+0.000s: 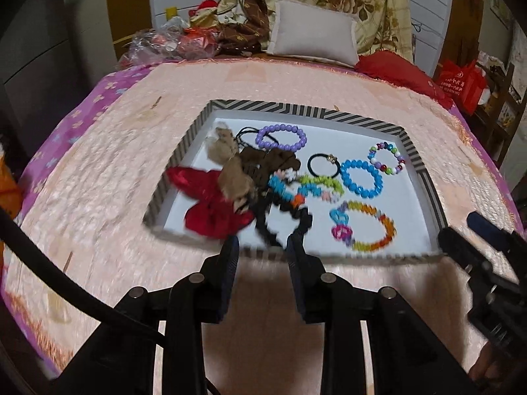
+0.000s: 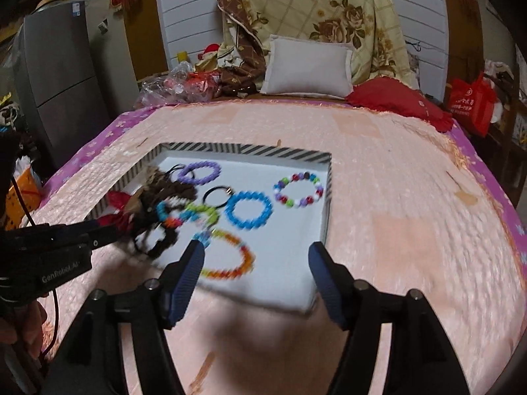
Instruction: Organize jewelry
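A striped-edged tray (image 1: 425,177) of jewelry lies on a pink-covered bed (image 1: 98,177), both tools apart and empty above its near edge.

The tray's long side runs across the bed. Five bead bracelets lie flat inside: purple (image 1: 281,137), blue (image 1: 361,178), mixed-colour (image 1: 386,158), rainbow (image 1: 369,228) and green (image 1: 321,184). One black hair tie (image 1: 324,165) lies between them. The left tool (image 1: 262,242) stands partly open; the right tool (image 2: 257,250) stands wide.
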